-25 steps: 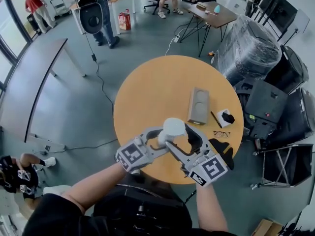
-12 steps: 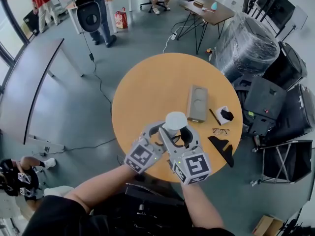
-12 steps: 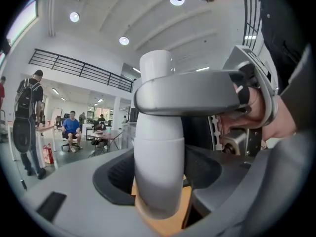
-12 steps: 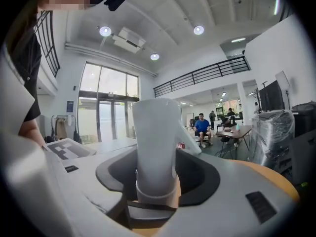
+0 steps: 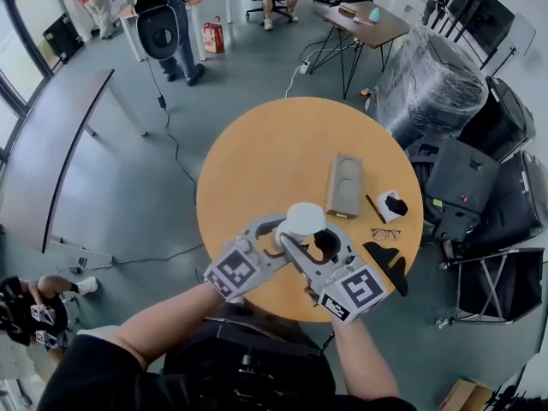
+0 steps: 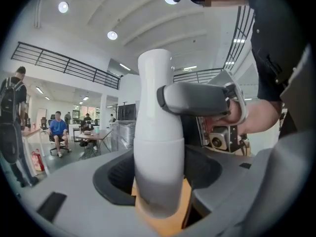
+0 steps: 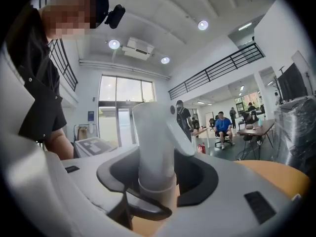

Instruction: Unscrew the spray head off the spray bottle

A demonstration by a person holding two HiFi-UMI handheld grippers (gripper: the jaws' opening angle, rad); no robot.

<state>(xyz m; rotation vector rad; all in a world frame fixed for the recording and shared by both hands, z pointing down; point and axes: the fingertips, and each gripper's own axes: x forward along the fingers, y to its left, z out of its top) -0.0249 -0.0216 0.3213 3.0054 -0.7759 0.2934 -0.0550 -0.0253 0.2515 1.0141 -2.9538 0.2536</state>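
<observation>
I hold a white spray bottle (image 5: 304, 219) upright over the near edge of the round wooden table (image 5: 257, 161). My left gripper (image 5: 281, 236) comes in from the left, shut on the bottle's body (image 6: 158, 147), which fills the gap between its jaws (image 6: 158, 191). My right gripper (image 5: 310, 240) reaches in from the right, higher up. Its jaws are closing around the neck under the spray head (image 7: 153, 132), and they hug it on both sides (image 7: 155, 186). One right finger (image 6: 197, 98) lies against the upper part of the bottle. The bottle's base is hidden.
On the table's right half lie a grey block with two round hollows (image 5: 345, 183), a pen (image 5: 375, 206), a small white box with a black object (image 5: 391, 204), glasses (image 5: 385, 232) and a black stand (image 5: 385, 259). Desks, chairs and people stand beyond.
My right gripper swung in towards the left gripper, then partly back out, and its jaws narrowed onto the spray head. The left gripper and the bottle stayed nearly in place.
</observation>
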